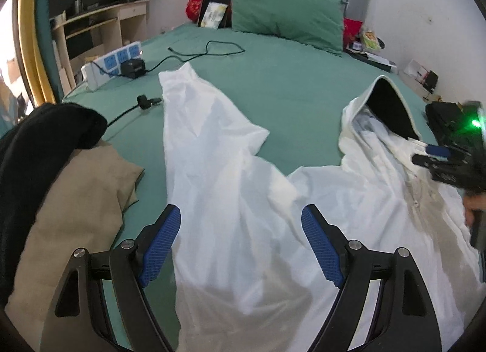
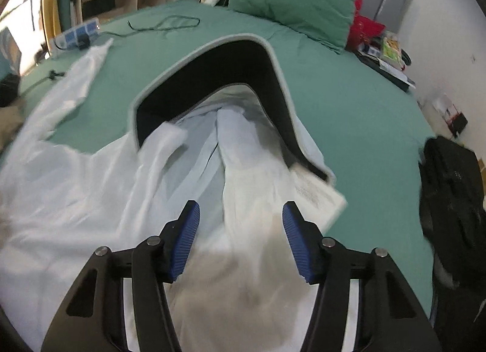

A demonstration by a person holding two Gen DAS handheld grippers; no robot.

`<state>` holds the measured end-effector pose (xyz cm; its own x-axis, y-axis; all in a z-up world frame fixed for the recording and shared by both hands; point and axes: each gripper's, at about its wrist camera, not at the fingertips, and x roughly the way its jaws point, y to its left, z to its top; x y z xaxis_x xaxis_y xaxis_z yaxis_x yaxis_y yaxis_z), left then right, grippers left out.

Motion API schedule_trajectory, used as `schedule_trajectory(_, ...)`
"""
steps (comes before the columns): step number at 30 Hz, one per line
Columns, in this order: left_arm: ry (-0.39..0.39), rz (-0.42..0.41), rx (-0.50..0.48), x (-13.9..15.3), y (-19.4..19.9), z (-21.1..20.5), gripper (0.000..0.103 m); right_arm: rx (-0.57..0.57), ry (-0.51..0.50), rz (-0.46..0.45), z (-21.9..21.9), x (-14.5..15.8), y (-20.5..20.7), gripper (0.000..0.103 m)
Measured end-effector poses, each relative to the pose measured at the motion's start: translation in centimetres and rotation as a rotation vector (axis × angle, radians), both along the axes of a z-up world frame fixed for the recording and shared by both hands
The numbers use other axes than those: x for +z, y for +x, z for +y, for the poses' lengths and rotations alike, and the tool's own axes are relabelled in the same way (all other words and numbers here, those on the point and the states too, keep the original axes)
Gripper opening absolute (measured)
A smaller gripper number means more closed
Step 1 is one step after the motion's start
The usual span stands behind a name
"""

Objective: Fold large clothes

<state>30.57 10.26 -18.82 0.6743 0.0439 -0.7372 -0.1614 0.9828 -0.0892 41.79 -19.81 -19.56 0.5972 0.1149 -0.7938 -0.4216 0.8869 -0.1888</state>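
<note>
White jacket (image 1: 231, 169) spread flat on green bed (image 1: 297, 84), hood (image 2: 212, 78) up near green pillow (image 1: 285, 11), left gripper (image 1: 241, 241) fingers wide apart over sleeve, right gripper (image 2: 241, 241) fingers apart over collar, pinching nothing

No legible text, brand or number is found. Print on the white garment's care label (image 2: 317, 197) is blurred beyond reading.

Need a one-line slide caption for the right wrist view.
Right gripper, jaws apart, above a white hooded garment spread on the green bed.
</note>
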Motion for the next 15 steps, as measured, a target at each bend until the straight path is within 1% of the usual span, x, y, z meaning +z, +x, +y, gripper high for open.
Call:
schedule_trajectory(2,0.016,0.015,-0.002,-0.7,0.0,0.4,0.085,-0.022,-0.003,0.02,0.3,-1.4,2.0,0.057)
schedule_trajectory(4,0.012,0.026,0.003,-1.2,0.1,0.9,0.085,-0.04,0.009,0.068,0.0,-2.8,3.6,0.056)
schedule_trajectory(5,0.007,0.03,0.005,-1.4,0.1,1.1,0.085,-0.037,0.024,0.087,-0.2,-3.3,4.0,0.039)
schedule_trajectory(6,0.003,0.034,0.008,-1.5,0.2,1.3,0.085,-0.032,0.053,0.103,-0.5,-3.4,4.2,0.015)
schedule_trajectory(7,0.001,0.037,0.009,-1.6,0.2,1.4,0.085,-0.049,0.1,0.12,-1.1,-3.0,4.2,0.012)
schedule_trajectory(8,0.008,0.034,0.007,-1.5,0.1,1.3,0.085,-0.073,0.134,0.115,-1.8,-2.4,4.1,0.01)
schedule_trajectory(9,0.029,0.031,0.008,-1.3,-0.1,1.2,0.085,-0.093,0.167,0.078,-2.6,-1.1,3.5,0.009)
schedule_trajectory(11,0.052,0.027,0.002,-1.1,-0.2,1.0,0.085,-0.114,0.198,0.006,-3.6,1.4,2.2,0.008)
schedule_trajectory(12,0.053,0.027,0.0,-0.9,-0.2,0.9,0.085,-0.119,0.212,-0.019,-4.0,2.6,1.5,0.008)
schedule_trajectory(15,0.019,0.021,-0.045,0.6,0.1,1.0,0.085,-0.105,0.251,-0.081,-4.5,6.7,-1.4,0.008)
